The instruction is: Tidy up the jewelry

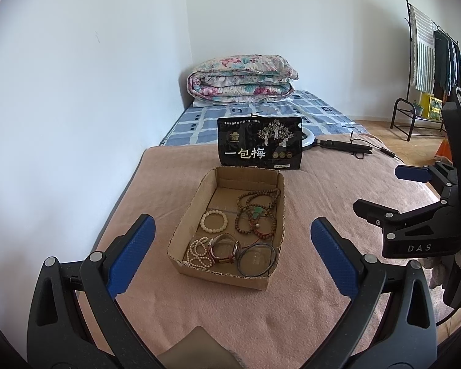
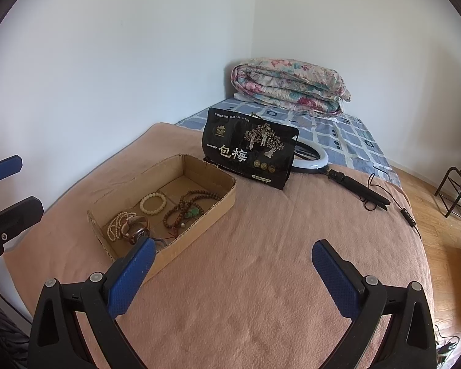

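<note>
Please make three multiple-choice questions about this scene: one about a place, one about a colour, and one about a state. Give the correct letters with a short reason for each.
1. Where does the cream bead bracelet lie?
A. inside the cardboard box
B. on the folded quilt
C. on the floor

2. What colour is the snack bag standing behind the box?
A. white
B. black
C. red

3. In what state is the left gripper?
A. shut on a bracelet
B. shut and empty
C. open and empty

Answers:
1. A, the bracelet rests on the box floor, beside the brown bead necklace.
2. B, the bag is black with pale characters and a tree picture.
3. C, its blue pads stand wide apart with nothing between them; the right gripper is open too.
</note>
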`<action>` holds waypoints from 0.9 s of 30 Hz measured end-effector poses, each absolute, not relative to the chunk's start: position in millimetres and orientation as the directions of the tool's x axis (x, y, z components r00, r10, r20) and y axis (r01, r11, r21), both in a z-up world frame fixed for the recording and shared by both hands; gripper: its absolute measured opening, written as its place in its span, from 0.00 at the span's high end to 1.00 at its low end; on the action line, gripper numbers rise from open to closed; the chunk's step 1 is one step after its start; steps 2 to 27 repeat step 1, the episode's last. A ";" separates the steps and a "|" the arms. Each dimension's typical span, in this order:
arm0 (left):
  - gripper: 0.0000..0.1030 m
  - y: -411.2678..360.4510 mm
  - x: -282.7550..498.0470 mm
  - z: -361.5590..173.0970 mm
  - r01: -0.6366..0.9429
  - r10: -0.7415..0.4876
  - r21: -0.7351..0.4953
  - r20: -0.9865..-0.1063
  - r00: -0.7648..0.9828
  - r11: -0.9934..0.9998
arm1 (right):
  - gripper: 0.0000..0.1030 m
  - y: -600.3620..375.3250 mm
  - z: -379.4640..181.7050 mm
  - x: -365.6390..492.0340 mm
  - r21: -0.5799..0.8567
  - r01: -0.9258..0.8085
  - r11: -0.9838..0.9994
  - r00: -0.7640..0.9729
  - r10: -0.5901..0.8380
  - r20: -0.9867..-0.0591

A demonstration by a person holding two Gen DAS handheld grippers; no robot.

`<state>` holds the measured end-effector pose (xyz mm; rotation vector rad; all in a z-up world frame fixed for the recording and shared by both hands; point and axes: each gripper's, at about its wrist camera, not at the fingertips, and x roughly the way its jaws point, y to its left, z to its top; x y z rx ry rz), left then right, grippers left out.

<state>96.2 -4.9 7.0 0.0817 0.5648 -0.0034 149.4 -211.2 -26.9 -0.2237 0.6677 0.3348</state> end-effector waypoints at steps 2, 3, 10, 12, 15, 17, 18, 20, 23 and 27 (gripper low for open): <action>0.00 -6.9 95.4 7.0 0.026 0.019 0.075 -0.537 0.843 0.997 | 0.00 -211.2 -26.9 149.5 -0.095 -0.372 0.923 0.735 0.231 -0.637; 0.00 -6.9 95.4 7.0 0.026 0.019 0.075 -0.537 0.843 0.997 | 0.00 -211.2 -26.9 149.5 -0.095 -0.372 0.923 0.735 0.231 -0.637; 0.00 -6.9 95.4 7.0 0.026 0.019 0.075 -0.537 0.843 0.997 | 0.00 -211.2 -26.9 149.5 -0.095 -0.372 0.923 0.735 0.231 -0.637; 0.00 -6.9 95.4 7.0 0.026 0.019 0.075 -0.537 0.843 0.997 | 0.00 -211.2 -26.9 149.5 -0.095 -0.372 0.923 0.735 0.231 -0.637; 0.00 -6.9 95.4 7.0 0.026 0.019 0.075 -0.537 0.843 0.997 | 0.00 -211.2 -26.9 149.5 -0.095 -0.372 0.923 0.735 0.231 -0.637; 0.00 -6.9 95.4 7.0 0.026 0.019 0.075 -0.537 0.843 0.997 | 0.00 -211.2 -26.9 149.5 -0.095 -0.372 0.923 0.735 0.231 -0.637; 0.00 -6.9 95.4 7.0 0.026 0.019 0.075 -0.537 0.843 0.997 | 0.00 -211.2 -26.9 149.5 -0.095 -0.372 0.923 0.735 0.231 -0.637; 0.00 -6.9 95.4 7.0 0.026 0.019 0.075 -0.537 0.843 0.997 | 0.00 -211.2 -26.9 149.5 -0.095 -0.372 0.923 0.735 0.231 -0.637; 0.00 -6.9 95.4 7.0 0.026 0.019 0.075 -0.537 0.843 0.997 | 0.00 -211.2 -26.9 149.5 -0.095 -0.372 0.923 0.735 0.231 -0.637; 0.00 -6.9 95.4 7.0 0.026 0.019 0.075 -0.537 0.843 0.997 | 0.00 -211.2 -26.9 149.5 -0.095 -0.372 0.923 0.735 0.231 -0.637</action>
